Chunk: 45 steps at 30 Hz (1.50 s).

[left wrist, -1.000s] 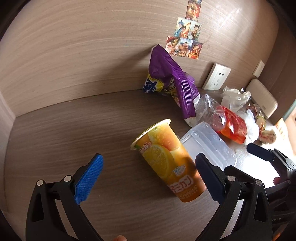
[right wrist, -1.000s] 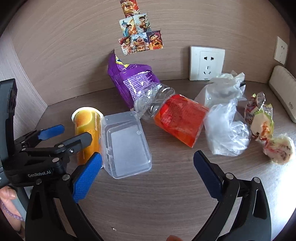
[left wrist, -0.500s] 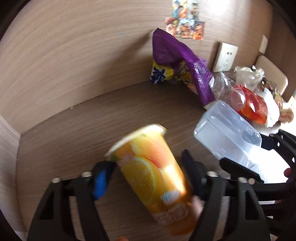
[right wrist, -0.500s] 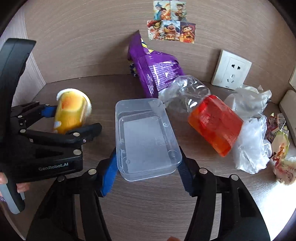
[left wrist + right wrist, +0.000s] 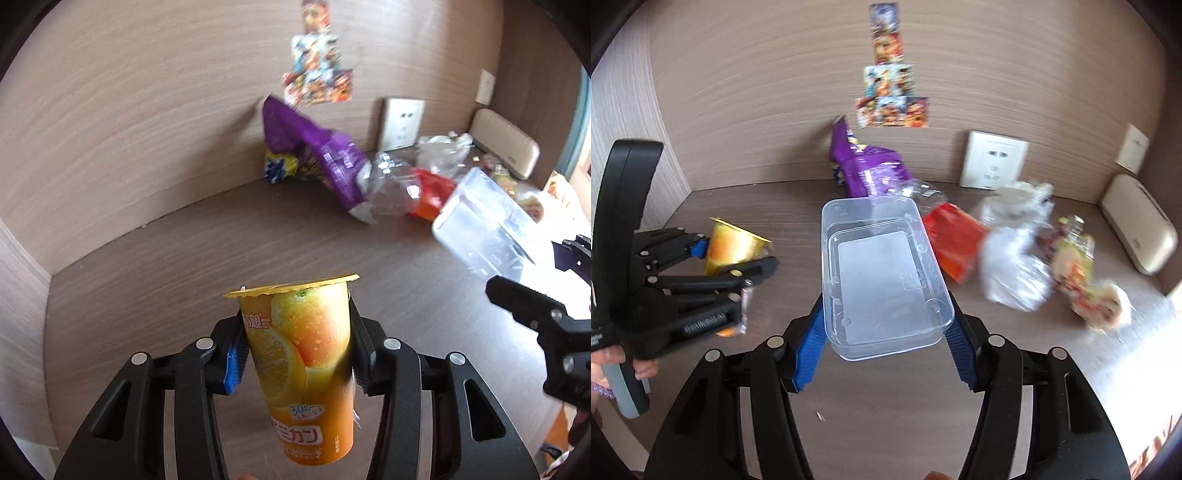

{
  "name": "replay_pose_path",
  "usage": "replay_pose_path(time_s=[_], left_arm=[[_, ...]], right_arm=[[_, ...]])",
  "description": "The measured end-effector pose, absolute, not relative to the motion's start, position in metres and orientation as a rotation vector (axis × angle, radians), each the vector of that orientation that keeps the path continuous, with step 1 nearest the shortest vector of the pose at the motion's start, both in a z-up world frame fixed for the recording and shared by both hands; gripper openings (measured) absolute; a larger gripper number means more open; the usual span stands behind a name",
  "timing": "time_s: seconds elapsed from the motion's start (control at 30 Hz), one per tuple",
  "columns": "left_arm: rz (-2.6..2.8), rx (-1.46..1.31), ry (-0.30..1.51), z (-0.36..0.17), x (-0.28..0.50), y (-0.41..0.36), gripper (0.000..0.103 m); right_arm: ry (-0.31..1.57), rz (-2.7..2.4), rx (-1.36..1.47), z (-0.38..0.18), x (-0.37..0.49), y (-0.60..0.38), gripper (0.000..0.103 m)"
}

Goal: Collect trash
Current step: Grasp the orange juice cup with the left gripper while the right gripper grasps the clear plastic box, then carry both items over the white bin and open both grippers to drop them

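My left gripper [image 5: 295, 363] is shut on an orange juice cup [image 5: 301, 365] with a yellow foil lid and holds it above the wooden desk; it also shows in the right wrist view [image 5: 733, 247]. My right gripper [image 5: 884, 347] is shut on a clear plastic box [image 5: 882, 269] and holds it above the desk; the box shows at the right of the left wrist view [image 5: 484, 229]. A purple snack bag [image 5: 866, 170], a crushed clear bottle with a red label [image 5: 953, 236], a white plastic bag [image 5: 1015, 258] and food wrappers [image 5: 1078, 273] lie near the back wall.
A wall socket [image 5: 995, 164] and stickers [image 5: 892, 99] are on the back wall. A beige case [image 5: 1137, 221] lies at the far right. A side wall [image 5: 624, 122] closes the desk [image 5: 886, 424] on the left.
Both grippers closed from wide open: the left took hold of the juice cup, the right took hold of the clear box. Both have lifted their objects off the desk.
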<state>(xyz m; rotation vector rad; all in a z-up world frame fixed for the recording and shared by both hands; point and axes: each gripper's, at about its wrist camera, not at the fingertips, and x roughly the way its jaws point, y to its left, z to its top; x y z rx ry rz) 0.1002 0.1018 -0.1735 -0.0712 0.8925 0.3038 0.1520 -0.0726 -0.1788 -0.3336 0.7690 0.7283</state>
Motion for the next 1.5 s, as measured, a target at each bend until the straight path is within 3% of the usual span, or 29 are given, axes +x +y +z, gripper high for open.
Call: replay_pose_path(time_s=[0.33, 0.77, 1.17, 1.5], left_arm=[[0.078, 0.057, 0.831, -0.13, 0.11, -0.017, 0.046], [-0.432, 0.257, 0.87, -0.167, 0.122, -0.253, 0.046], [-0.712, 0.39, 0.962, -0.249, 0.115, -0.384, 0.046], [-0.774, 0.422, 1.098, -0.369, 0.141, -0.405, 0.046]], right_arm=[[0.736, 0.519, -0.231, -0.141, 0.13, -0.18, 0.06], [0.835, 0.138, 0.029, -0.147, 0.095, -0.38, 0.06], [0.975, -0.039, 0.229, -0.224, 0.071, -0.488, 0.06], [1.098, -0.088, 0.285, -0.337, 0.085, -0.52, 0.06]])
